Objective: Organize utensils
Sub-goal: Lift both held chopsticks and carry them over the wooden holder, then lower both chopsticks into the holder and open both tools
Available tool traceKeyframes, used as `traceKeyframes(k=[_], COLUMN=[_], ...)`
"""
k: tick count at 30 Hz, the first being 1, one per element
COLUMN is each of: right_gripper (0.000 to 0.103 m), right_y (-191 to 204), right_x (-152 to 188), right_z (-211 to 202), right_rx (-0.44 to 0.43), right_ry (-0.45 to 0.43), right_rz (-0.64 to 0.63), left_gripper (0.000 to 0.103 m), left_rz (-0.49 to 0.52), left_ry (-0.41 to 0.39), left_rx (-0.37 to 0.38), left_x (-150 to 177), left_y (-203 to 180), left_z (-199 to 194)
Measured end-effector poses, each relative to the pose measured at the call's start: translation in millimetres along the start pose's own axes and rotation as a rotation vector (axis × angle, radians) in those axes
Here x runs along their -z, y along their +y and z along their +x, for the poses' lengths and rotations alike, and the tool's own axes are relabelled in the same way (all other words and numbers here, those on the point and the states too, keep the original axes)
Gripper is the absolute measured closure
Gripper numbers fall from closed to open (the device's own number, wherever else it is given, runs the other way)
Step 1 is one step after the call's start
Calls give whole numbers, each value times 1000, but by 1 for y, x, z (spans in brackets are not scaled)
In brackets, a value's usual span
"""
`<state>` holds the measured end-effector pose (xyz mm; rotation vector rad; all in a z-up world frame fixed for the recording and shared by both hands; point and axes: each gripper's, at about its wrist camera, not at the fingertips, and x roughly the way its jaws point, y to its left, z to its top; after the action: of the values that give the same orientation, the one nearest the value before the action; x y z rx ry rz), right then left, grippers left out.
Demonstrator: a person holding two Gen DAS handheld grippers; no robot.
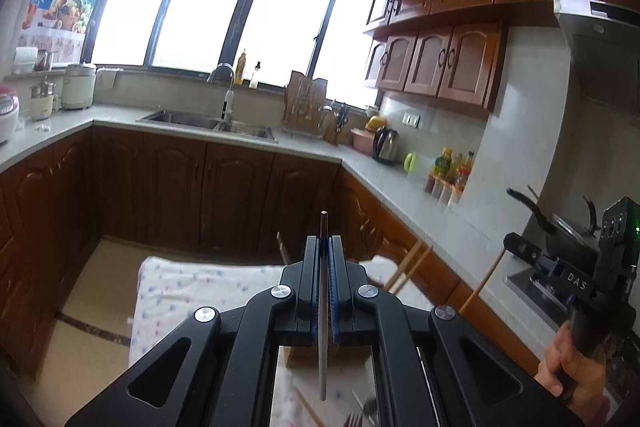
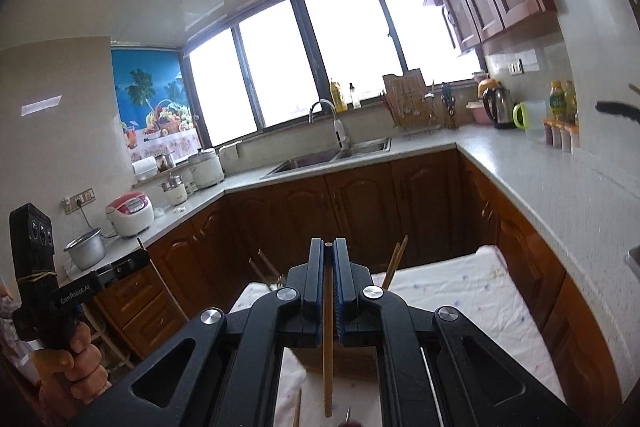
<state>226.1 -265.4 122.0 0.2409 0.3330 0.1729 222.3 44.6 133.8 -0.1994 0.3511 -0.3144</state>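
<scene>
My left gripper (image 1: 323, 245) is shut on a thin flat metal utensil (image 1: 323, 327), seen edge-on, which sticks out past the fingertips and hangs down behind them. My right gripper (image 2: 328, 247) is shut on a wooden chopstick (image 2: 328, 347) with a ribbed lower end. Both are raised above a wooden holder box (image 2: 340, 361) on a table with a floral cloth (image 2: 480, 299). Chopsticks (image 2: 394, 263) stand in the box. The left wrist view also shows the right gripper (image 1: 512, 243) with its chopstick (image 1: 482, 283) slanting down.
A fork (image 1: 354, 419) and loose chopsticks (image 2: 297, 407) lie on the cloth (image 1: 192, 291) below. Kitchen counters (image 2: 560, 179) with brown cabinets wrap around the table. A sink (image 1: 208, 121), a kettle (image 1: 386, 145), a rice cooker (image 2: 130, 213) and a pan (image 1: 568, 231) stand on them.
</scene>
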Motion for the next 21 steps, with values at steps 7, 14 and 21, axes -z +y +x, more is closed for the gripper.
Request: traceKeyframes(k=[7, 14, 21], right_gripper=[99, 99, 99], right_y=[-6, -16, -29], right_x=[-26, -41, -43], right_z=[10, 25, 45], right_rx=[13, 34, 48], right_ry=[-61, -101, -109], right_rz=[8, 18, 32], left_gripper=[101, 101, 101], left_rz=[1, -34, -61], left_ry=[-45, -79, -107], left_rx=[-7, -25, -54], left_x=[-8, -4, 5], left_y=[5, 13, 16], left_z=[30, 63, 91])
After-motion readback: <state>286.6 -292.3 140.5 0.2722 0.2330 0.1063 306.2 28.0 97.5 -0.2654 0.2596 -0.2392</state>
